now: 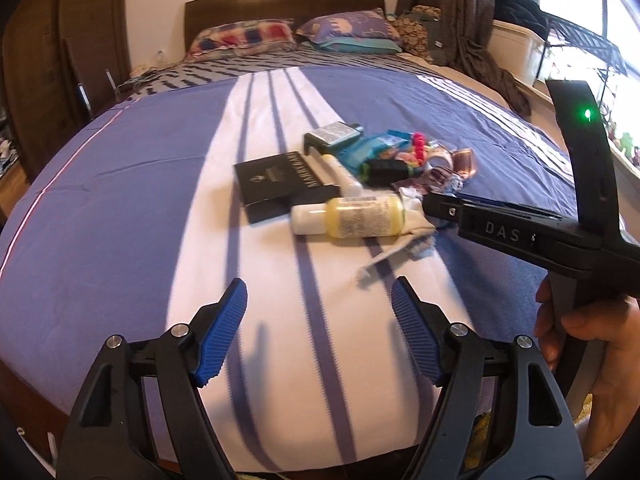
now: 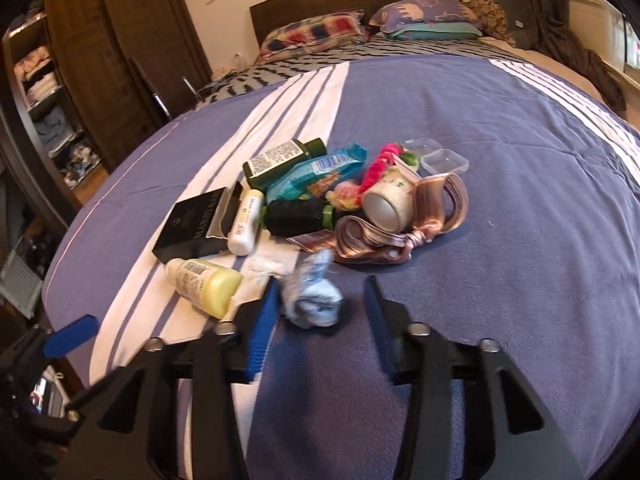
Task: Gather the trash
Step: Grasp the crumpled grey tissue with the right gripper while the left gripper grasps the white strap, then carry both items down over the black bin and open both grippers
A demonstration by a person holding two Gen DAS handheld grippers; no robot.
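A heap of trash lies on the blue and white striped bed cover [image 2: 500,200]. It holds a yellow bottle [image 2: 204,280] [image 1: 360,216], a black box [image 2: 196,220] [image 1: 280,180], a green bottle [image 2: 276,160], a blue snack wrapper [image 2: 320,172] and a crumpled blue-white tissue [image 2: 312,300]. The tissue sits between the fingers of my right gripper [image 2: 320,304]. The left pad touches it; the right pad stands apart from it. My left gripper [image 1: 320,320] is open above bare cover, short of the yellow bottle, with nothing between its fingers. In the left wrist view the right gripper [image 1: 440,204] reaches in from the right.
The heap also holds a white tube [image 2: 246,224], a black roll [image 2: 296,216], a small cup [image 2: 388,204], pink ribbon [image 2: 440,200] and two clear plastic tubs [image 2: 444,162]. Pillows [image 2: 320,30] lie by the headboard. A wardrobe [image 2: 80,80] stands at the left, and a hand [image 1: 600,344] holds the right gripper's handle.
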